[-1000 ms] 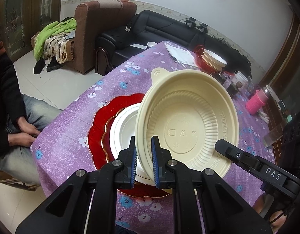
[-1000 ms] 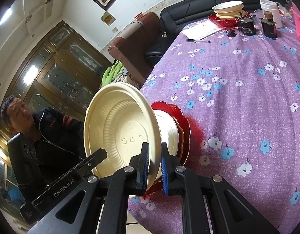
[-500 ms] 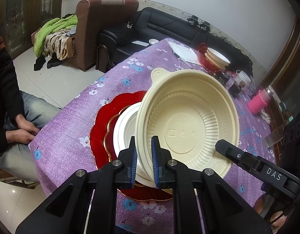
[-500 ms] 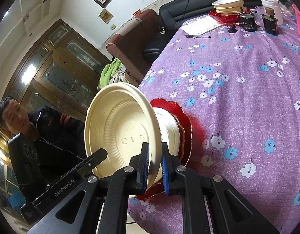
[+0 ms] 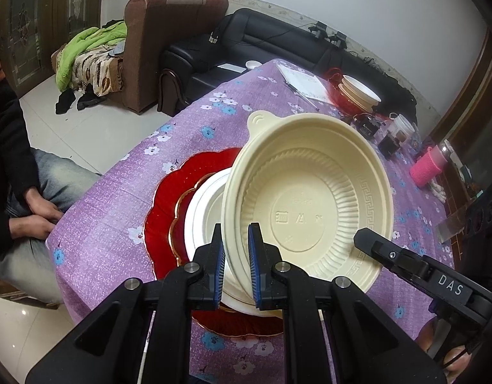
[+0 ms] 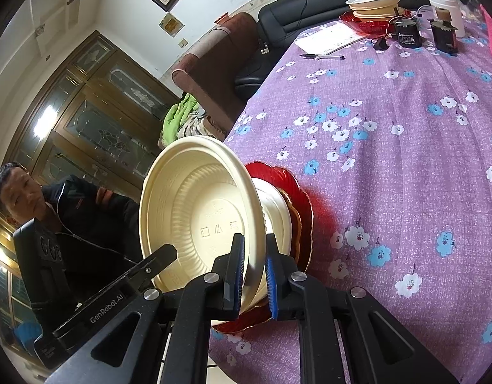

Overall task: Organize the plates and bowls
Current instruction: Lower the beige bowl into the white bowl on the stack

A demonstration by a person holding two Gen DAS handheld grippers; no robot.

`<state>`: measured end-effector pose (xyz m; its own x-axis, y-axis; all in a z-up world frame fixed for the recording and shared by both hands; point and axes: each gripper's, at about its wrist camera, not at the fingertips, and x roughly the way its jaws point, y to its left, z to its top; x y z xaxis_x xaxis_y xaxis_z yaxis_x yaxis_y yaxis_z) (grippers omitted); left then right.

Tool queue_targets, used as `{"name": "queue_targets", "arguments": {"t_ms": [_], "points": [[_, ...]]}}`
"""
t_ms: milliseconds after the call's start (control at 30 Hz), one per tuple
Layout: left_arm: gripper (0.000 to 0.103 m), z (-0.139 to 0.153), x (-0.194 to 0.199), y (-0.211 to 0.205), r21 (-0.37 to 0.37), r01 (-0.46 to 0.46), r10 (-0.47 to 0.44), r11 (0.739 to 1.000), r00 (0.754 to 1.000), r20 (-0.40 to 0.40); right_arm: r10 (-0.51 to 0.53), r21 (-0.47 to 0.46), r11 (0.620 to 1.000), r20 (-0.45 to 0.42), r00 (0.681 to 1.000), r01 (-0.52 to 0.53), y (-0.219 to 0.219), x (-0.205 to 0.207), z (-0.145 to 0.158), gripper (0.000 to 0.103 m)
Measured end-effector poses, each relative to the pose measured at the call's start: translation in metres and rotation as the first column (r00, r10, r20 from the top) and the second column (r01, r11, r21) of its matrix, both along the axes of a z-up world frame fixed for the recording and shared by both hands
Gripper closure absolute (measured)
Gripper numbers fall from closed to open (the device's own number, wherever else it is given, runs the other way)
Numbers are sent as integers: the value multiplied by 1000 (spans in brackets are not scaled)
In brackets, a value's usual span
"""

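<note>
- The cream bowl (image 5: 305,211) is showing a ribbed wall and key-pattern rim.
- The scalloped plate (image 5: 169,204) is glowing red, gold-edged.
- The tablecloth (image 6: 406,147) is showing purple with white and blue flowers.

The cream bowl (image 5: 306,204) hides most of the white bowl (image 5: 202,211) beneath it and the middle of the red plate (image 5: 164,211). Embossed marks on the cream bowl's base are too faint to read. Beyond the notebook (image 5: 305,84), the far stack of dishes (image 5: 358,91) is too small to count. The seated man (image 6: 21,192) is cut off by the picture's edge.
</note>
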<state>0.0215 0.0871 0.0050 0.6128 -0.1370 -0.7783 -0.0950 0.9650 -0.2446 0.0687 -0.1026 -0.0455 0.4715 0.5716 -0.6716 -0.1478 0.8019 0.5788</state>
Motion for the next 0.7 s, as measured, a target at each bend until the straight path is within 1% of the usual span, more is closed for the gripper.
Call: {"name": "queue_targets", "arguments": {"t_ms": [400, 467, 700], "points": [[91, -3, 5, -2, 5, 2, -2, 1000, 1000, -14, -1, 1, 1000, -10, 1000, 1, -2, 3, -3, 90], [91, -4, 6, -3, 8, 3, -3, 1000, 1000, -18, 0, 8, 1000, -19, 1000, 0, -3, 4, -5, 88], [91, -9, 9, -3, 7, 3, -3, 1000, 999, -34, -2, 10, 1000, -37, 999, 2, -4, 9, -12, 88]]}}
